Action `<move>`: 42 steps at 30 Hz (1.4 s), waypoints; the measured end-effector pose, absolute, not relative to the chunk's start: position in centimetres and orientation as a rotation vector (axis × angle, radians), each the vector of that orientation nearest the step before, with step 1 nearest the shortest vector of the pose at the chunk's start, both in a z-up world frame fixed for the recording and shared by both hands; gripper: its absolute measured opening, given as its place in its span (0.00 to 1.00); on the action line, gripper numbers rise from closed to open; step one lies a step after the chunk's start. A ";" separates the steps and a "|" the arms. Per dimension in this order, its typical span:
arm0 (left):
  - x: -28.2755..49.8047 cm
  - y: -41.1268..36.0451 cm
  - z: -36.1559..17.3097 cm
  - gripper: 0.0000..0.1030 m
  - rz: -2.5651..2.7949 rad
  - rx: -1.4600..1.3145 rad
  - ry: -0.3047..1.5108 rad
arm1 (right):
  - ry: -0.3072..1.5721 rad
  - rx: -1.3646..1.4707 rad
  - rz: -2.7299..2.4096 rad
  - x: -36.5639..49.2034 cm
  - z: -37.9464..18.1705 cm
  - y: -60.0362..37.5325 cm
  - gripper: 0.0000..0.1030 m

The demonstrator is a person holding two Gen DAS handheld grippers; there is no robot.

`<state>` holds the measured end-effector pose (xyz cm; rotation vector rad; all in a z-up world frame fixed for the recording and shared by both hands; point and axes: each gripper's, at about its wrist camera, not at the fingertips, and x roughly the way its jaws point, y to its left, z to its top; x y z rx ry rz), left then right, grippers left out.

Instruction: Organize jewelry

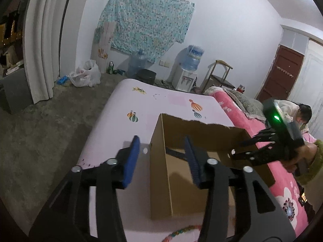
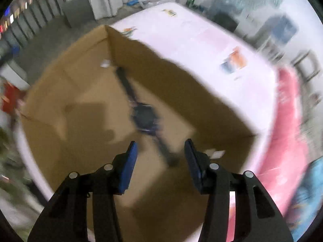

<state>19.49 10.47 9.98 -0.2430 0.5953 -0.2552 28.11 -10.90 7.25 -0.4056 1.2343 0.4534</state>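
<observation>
Brown cardboard is filling both views: an open box is being shown standing on a pale pink printed table cover, with a pink flowered blanket lying just beside it. Inside the box, a dark wristwatch is being seen lying flat on the floor of the carton, its strap stretched out toward the far corner; the picture there is blurred, so finer detail cannot be told.

The right gripper is being held steeply down over the box, its blue-padded jaws standing apart with nothing pinched between them; the watch is lying below and beyond the tips. The left gripper is being held at the near corner of the box, its jaws likewise spread and empty, the box wall standing in the gap without being pressed.

As a judgement, one piece is being counted as already placed, the watch. A colourful beaded strand is being glimpsed on the table at the bottom edge of the left view, outside the box, so at least that item is being left to do.
</observation>
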 end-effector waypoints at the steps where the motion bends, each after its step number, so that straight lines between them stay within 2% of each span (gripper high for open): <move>1: 18.5 10.7 9.9 0.53 -0.264 -0.245 0.587 | 1.269 -0.351 0.483 28.6 6.5 -10.7 0.41; 5: 15.8 11.2 9.0 0.70 -0.281 -0.244 0.562 | 1.421 -0.190 0.538 29.9 2.2 -9.2 0.35; 9: 14.0 11.2 7.4 0.81 -0.259 -0.198 0.589 | 1.522 -0.086 0.492 32.0 -1.3 -9.4 0.32; 12: 13.0 11.1 5.4 0.83 -0.232 -0.178 0.643 | 1.541 -0.039 0.440 33.0 -2.8 -9.9 0.30; 21: 10.4 10.5 -0.5 0.85 -0.210 -0.173 0.836 | 1.442 0.029 0.292 33.1 -2.8 -11.4 0.30; 25: 8.9 10.2 -2.1 0.86 -0.222 -0.163 0.881 | 1.407 0.055 0.307 31.4 -0.9 -11.7 0.31; 27: 8.5 10.0 -2.5 0.86 -0.230 -0.145 0.902 | 1.315 0.025 0.309 29.2 2.0 -11.9 0.33; 29: 8.0 9.5 -2.9 0.86 -0.234 -0.113 0.923 | 1.185 0.001 0.329 25.9 5.4 -12.1 0.43; 32: 8.0 8.3 -3.1 0.86 -0.227 -0.046 0.942 | 0.998 -0.026 0.378 19.9 10.0 -13.2 0.71; 35: 7.9 7.0 -3.4 0.86 -0.247 0.033 0.959 | 0.893 -0.069 0.370 13.9 11.9 -14.3 0.88; 37: 7.9 6.3 -3.8 0.86 -0.254 0.065 0.975 | 0.867 -0.111 0.316 10.5 11.7 -14.9 0.94; 40: 8.2 5.6 -4.6 0.86 -0.244 0.102 1.012 | 0.872 -0.181 0.198 7.5 9.2 -14.7 0.94; 42: 8.2 5.1 -4.8 0.90 -0.237 0.140 1.011 | 0.887 -0.233 0.117 5.3 8.0 -14.2 0.94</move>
